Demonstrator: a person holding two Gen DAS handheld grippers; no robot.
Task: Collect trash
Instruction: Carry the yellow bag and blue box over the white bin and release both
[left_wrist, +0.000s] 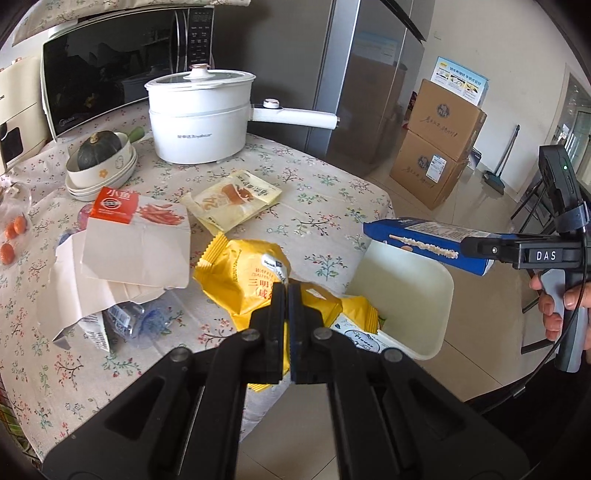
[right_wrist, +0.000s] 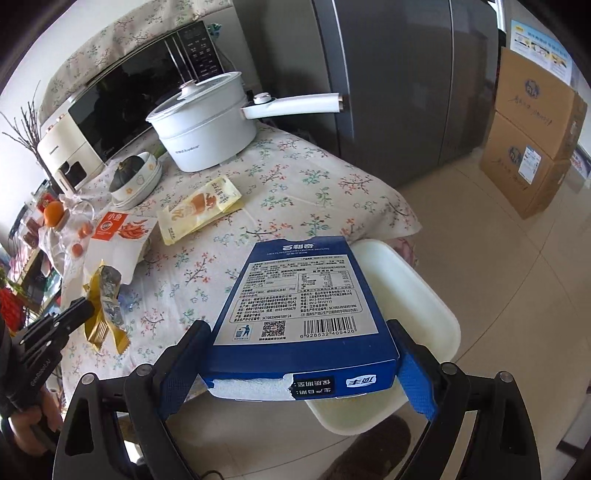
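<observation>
The left gripper (left_wrist: 287, 291) is clamped on a yellow snack wrapper (left_wrist: 240, 273) over the table edge, just beside the white bin (right_wrist: 417, 295). The right gripper (right_wrist: 301, 354) pinches a blue biscuit box (right_wrist: 295, 291) above that bin. Farther back from the bin, a torn white box (left_wrist: 136, 243) and a pale yellow packet (left_wrist: 236, 197) lie on the floral tablecloth (left_wrist: 321, 192).

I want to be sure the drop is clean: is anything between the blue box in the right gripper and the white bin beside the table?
Nothing visible. The blue box, clamped in the right gripper, hangs over the white bin, whose opening shows bare below it. The left gripper, holding yellow wrappers, is off to the side.
</observation>
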